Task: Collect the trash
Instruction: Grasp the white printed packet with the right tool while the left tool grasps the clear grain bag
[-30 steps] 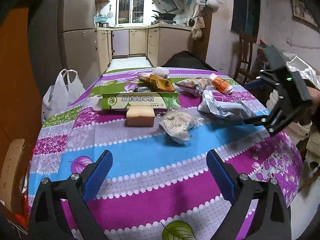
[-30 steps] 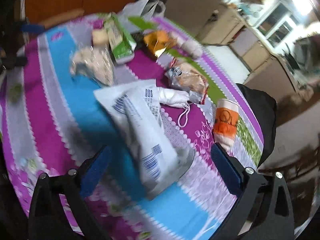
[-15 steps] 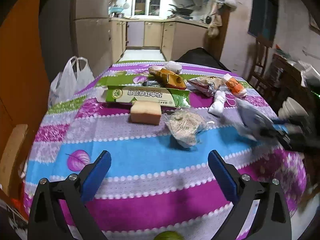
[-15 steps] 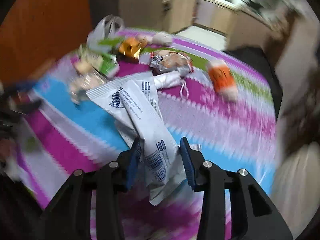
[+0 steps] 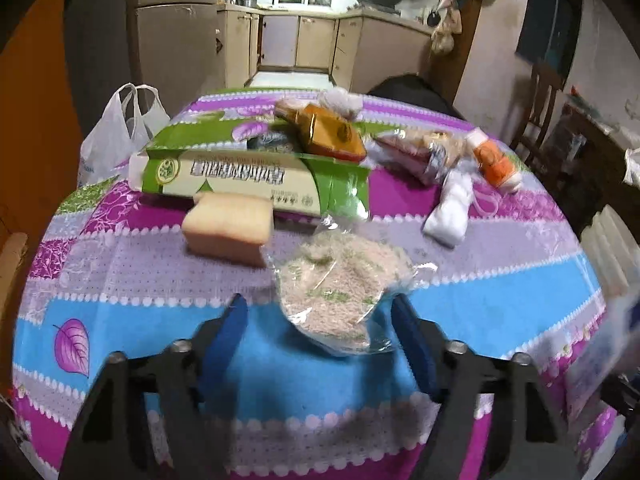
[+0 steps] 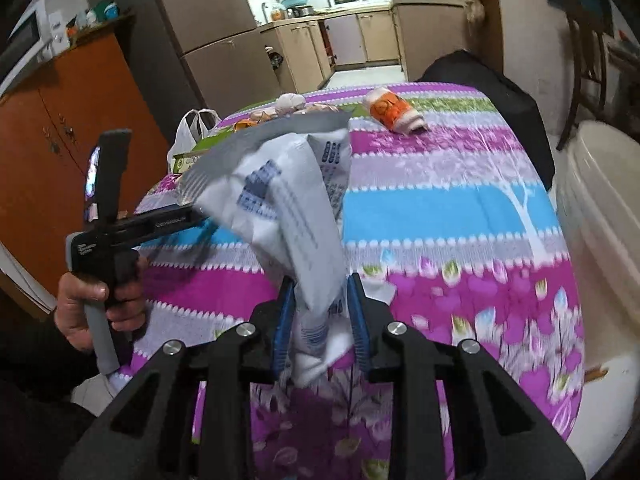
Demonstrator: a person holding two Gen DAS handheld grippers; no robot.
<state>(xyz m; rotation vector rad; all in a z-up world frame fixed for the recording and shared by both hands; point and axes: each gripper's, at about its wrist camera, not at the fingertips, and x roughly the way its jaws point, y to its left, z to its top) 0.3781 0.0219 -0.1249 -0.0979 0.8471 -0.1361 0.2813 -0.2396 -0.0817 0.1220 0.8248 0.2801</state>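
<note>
Home kitchen, beige cabinets (image 5: pixel 316 46), fridge (image 6: pixel 216 40), tablecloth-covered dining table (image 5: pixel 500 300)

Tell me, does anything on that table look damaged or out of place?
Yes: the green carton lies on its side with its end flaps torn open. The clear bag of crumbs is crumpled between the left claw fingers, and the right claw holds a creased white packet.

Left wrist view: low, close over table (image 5: pixel 132 280), facing kitchen. Right wrist view: higher, from table's right edge, facing same kitchen. Shared: tablecloth, orange cup (image 5: pixel 495 161) (image 6: pixel 391 111).
</note>
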